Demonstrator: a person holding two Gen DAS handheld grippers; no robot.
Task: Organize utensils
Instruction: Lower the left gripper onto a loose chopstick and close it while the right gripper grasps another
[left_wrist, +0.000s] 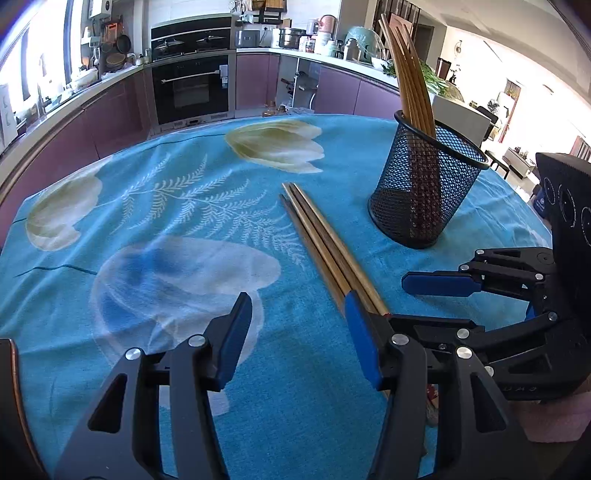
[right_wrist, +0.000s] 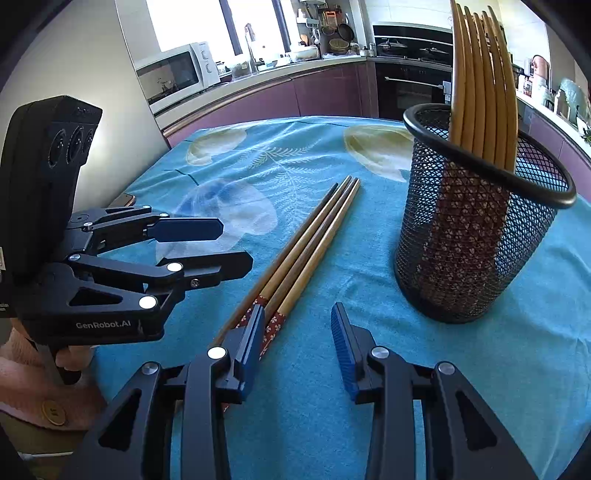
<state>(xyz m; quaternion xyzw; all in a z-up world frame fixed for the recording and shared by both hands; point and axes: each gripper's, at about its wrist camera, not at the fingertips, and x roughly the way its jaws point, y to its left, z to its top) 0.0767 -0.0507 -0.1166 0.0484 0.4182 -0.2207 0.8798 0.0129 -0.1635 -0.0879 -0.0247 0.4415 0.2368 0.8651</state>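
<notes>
Tongs, left (left_wrist: 299, 338) and right (right_wrist: 299, 350), both gaping and empty: we find loose chopsticks (right_wrist: 314, 243) flat on the bench (right_wrist: 480, 369) beside the mesh holder (right_wrist: 476, 236), so we should pinch one near its patterned end, lift level, and drop it in upright.

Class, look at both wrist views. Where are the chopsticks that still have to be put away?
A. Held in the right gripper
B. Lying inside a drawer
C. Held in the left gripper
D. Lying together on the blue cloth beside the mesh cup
D: the loose chopsticks lie side by side on the tablecloth, next to the black mesh cup; both the left gripper and the right gripper are open and empty.
</notes>
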